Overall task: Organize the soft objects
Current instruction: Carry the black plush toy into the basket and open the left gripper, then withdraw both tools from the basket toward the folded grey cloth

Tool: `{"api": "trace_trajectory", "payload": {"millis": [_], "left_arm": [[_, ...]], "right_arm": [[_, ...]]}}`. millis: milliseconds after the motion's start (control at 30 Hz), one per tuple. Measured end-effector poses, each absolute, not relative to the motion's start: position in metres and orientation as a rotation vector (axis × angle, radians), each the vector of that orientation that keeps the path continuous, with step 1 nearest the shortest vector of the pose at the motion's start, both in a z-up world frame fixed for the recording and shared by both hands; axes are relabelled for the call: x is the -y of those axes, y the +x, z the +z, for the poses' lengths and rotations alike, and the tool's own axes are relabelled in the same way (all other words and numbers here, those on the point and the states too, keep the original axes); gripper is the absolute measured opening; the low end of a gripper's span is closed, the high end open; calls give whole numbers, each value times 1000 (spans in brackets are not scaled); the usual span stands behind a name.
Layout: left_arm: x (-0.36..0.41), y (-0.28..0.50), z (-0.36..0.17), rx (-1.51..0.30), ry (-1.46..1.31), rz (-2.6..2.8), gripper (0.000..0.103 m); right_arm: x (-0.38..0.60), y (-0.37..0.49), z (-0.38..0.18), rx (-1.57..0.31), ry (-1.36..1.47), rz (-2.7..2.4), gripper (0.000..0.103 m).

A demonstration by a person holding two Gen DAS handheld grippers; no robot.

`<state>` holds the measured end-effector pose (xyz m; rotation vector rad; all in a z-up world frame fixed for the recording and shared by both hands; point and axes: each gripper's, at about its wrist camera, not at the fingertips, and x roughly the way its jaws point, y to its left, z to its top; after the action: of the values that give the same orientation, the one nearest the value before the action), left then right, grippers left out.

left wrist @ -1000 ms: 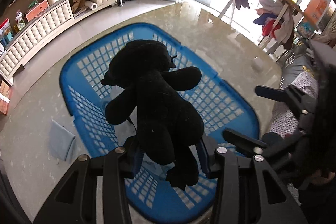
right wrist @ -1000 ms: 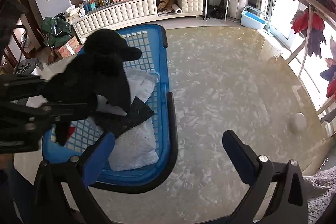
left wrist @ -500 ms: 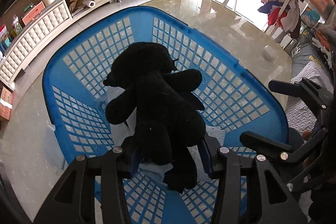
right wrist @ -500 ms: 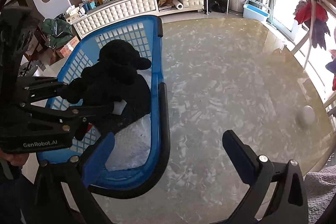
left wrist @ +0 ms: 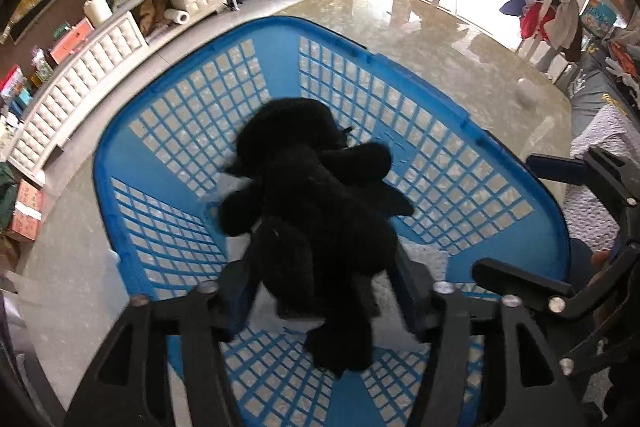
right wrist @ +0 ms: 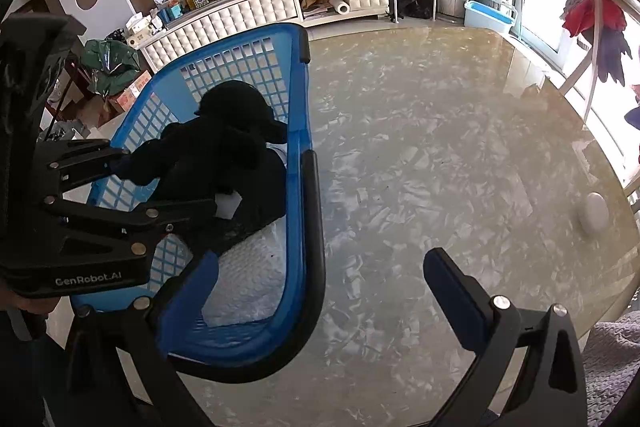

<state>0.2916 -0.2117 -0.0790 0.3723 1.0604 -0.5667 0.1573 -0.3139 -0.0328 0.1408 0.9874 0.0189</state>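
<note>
Now the left hand-held gripper (left wrist: 320, 301) points down into the blue basket (left wrist: 404, 75), and its jaws have just been opening. The black plush toy (left wrist: 316, 211) sits between the two fingers (left wrist: 236, 295), but the pads stand a little apart from it on both sides and no longer squeeze it. Most of the toy lies ahead of this hand-held gripper, with its round head farthest away and one leg hanging back toward the camera. Under the toy, a white soft cloth (right wrist: 248, 279) lies on the basket floor, and something dark and flat (right wrist: 240, 231) lies on the cloth. The basket stands on the shiny marbled counter (right wrist: 420, 155). The right hand-held gripper (right wrist: 316, 291) hangs just beside the basket with its jaws wide and nothing in them. Its left finger reaches over the basket's near end, and its right finger is over bare counter. From that side, the left hand-held gripper (right wrist: 176, 183) shows at the left, with the black toy (right wrist: 224, 147) at its fingertips inside the basket. Far off to the right of the right hand-held gripper, a small white round thing (right wrist: 594, 213) rests on the counter.
</note>
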Motion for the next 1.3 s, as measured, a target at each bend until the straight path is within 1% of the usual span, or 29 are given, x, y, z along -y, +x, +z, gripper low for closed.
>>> {"api": "trace_trajectory", "payload": {"millis": [133, 200, 267, 333, 367, 700, 733, 767, 1100, 1300], "left_arm": [[206, 295, -78, -1057, 362, -546, 71], [205, 295, -77, -1050, 361, -546, 84], [205, 292, -74, -1039, 372, -543, 85], [205, 290, -71, -1028, 392, -530, 91], [205, 288, -70, -1019, 401, -523, 92], [186, 266, -34, -938, 368, -513, 95], [181, 263, -29, -929, 358, -510, 96], [178, 261, -26, -921, 350, -505, 103], [117, 228, 6, -841, 240, -458, 103], [81, 208, 17, -801, 207, -431, 103]], "right_arm": [[314, 156, -32, -986, 146, 24, 103], [314, 155, -32, -984, 145, 26, 103], [313, 154, -31, -985, 146, 27, 103], [313, 154, -30, -983, 148, 30, 103], [312, 153, -29, -982, 148, 31, 103], [303, 142, -8, -950, 133, 42, 103], [302, 141, -6, -945, 127, 43, 103], [298, 141, -3, -939, 121, 45, 103], [263, 126, 18, -855, 71, 103, 103], [232, 132, 19, -856, 40, 134, 103]]}}
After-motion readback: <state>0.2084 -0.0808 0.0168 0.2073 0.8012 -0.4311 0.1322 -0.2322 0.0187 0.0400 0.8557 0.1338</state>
